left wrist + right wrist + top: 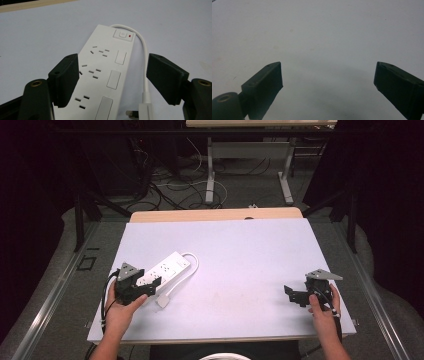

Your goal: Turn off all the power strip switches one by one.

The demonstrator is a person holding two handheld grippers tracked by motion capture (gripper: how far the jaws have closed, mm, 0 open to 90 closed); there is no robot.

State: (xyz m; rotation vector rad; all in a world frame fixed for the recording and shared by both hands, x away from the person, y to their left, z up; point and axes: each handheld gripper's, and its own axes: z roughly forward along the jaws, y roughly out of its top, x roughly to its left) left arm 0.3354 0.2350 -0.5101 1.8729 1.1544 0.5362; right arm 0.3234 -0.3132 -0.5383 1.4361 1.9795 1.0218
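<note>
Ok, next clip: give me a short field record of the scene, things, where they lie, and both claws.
surface: pale table
item: white power strip, lying flat at the table's left side
switch: at the strip's far end, red light beside it
cable: white cord loops from the switch end back to the plug beside the strip
left claw: open, jaws straddle strip and cord, pads not pressing
right claw: open over bare table, nothing between jaws

What my left jaws hide

My left gripper (110, 80) covers the power strip (100, 75)'s near end; the bottom edge crops its plug (140, 113) beside it.
</note>
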